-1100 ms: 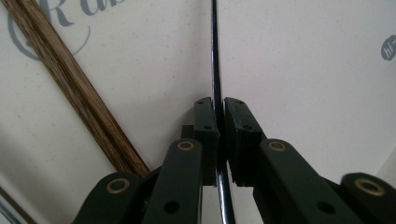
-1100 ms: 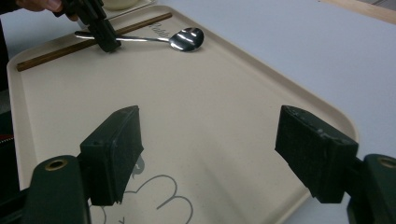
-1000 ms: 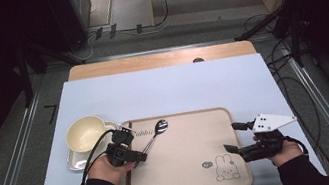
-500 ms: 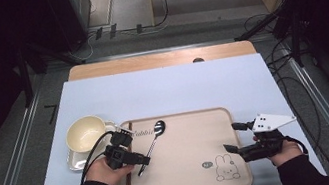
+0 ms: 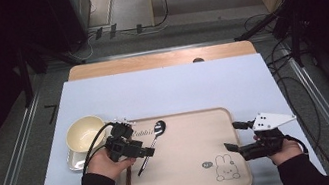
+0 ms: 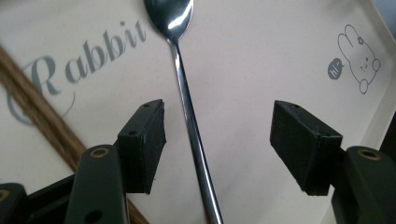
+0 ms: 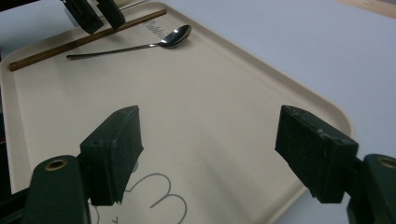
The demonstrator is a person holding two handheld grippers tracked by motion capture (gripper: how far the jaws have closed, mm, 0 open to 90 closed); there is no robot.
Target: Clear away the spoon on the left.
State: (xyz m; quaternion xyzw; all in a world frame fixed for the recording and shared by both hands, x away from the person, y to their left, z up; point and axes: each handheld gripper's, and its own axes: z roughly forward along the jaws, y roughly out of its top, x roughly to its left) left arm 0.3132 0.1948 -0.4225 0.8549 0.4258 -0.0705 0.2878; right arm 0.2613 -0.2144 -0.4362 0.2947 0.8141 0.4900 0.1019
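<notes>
While the spoon (image 6: 187, 100) lies flat on the beige tray (image 5: 192, 179), the left gripper (image 5: 148, 152) hangs just over its handle with jaws that have just been opening and now stand wide, neither pad touching the metal. From the left gripper view the handle runs up between the 2 black jaws, closer to the left-hand one, and the bowl points away toward the tray's far edge, next to the printed word "Rabbit". From the high view the spoon (image 5: 153, 142) sits in the tray's left part, slanting from the bowl near the far rim down toward the person, with the left gripper above its lower handle.

Parts are cut off: the left gripper view loses the tip of the bowl at the top edge and the handle's end at the bottom edge. A brown chopstick (image 6: 44, 123) passes behind the left-hand jaw there, so its full run is hidden; whether it is 1 stick or 2 is hard to tell. In the right gripper view the spoon (image 7: 135, 44) is small and far off.

It is polished steel, slim in the handle, with a bright reflection in an oval bowl.

Over the tray's right edge the right gripper (image 5: 231, 137) is wide open too, with nothing between its jaws, well apart from the spoon. A cream bowl (image 5: 83, 134) stands on the bench left of the tray.
</notes>
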